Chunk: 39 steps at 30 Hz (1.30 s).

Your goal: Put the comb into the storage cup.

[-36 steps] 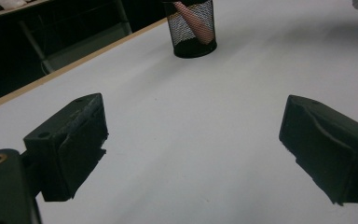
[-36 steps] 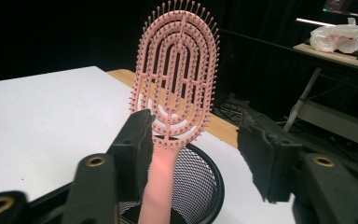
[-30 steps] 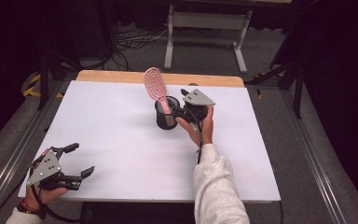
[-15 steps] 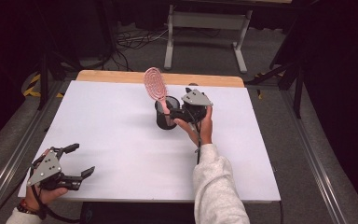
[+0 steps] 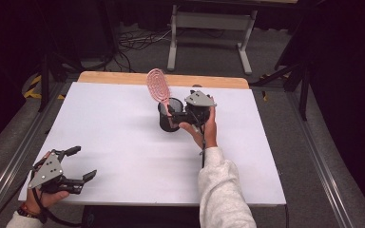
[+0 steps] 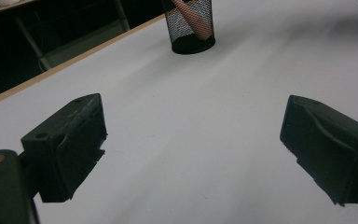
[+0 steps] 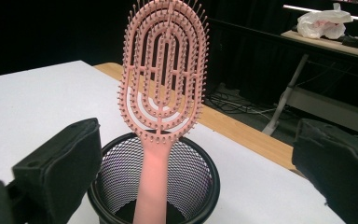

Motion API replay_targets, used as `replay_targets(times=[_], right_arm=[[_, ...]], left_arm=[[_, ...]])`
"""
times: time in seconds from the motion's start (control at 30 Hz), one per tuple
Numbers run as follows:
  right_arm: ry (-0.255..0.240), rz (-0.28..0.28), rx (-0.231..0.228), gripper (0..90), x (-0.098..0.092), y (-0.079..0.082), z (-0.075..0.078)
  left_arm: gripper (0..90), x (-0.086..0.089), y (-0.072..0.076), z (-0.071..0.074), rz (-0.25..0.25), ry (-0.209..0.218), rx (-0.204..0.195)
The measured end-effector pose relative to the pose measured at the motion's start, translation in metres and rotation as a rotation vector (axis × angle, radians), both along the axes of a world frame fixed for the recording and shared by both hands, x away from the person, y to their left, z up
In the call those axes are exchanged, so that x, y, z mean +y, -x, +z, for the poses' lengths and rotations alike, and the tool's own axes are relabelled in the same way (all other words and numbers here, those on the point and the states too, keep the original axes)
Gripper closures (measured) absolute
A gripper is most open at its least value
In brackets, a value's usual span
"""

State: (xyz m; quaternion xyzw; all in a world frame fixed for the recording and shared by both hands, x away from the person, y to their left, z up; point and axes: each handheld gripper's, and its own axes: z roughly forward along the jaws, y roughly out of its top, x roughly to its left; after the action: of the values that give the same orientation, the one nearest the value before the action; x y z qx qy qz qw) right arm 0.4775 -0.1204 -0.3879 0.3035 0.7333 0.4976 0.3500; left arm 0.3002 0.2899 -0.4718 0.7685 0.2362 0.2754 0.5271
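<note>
White worktop (image 5: 123, 142) spread beneath both tools, wooden strip along its far edge. Right forearm in a pale sleeve (image 5: 223, 190) stretched forward over the worktop, wrist bent slightly leftward, hand wrapped round the body of the right tool (image 5: 176, 114), held roughly level and aimed at the black mesh cup (image 5: 168, 121) just ahead of it. Jaws of this tool spread wide, just been opening, released: seen along them in the right gripper view, one black pad to each side of the cup (image 7: 154, 186), apart from its rim, nothing pressed between. Pink hairbrush (image 7: 161, 88) standing handle-down in the cup, directly in front of the tool and between its jaw lines, bristled oval head rising well above the rim and leaning a little away. Left hand low at the near left corner of the worktop, gripping the left tool (image 5: 81, 164), tilted and pointed toward the worktop's middle; jaws wide apart, empty, bare worktop between them, cup well ahead.
</note>
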Motion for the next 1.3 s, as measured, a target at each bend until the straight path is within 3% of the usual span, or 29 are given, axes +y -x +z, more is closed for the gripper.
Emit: replay_targets(times=[0.67,1.3], right_arm=[[0.049,0.002,-0.043,4.7,0.001,0.018,0.015],[0.087,0.009,-0.055,5.2,0.000,0.034,0.023]], left_arm=[[7.1,0.000,0.001,0.001,0.000,-0.004,-0.003],[7.0,0.002,0.002,0.002,0.004,-0.002,-0.005]])
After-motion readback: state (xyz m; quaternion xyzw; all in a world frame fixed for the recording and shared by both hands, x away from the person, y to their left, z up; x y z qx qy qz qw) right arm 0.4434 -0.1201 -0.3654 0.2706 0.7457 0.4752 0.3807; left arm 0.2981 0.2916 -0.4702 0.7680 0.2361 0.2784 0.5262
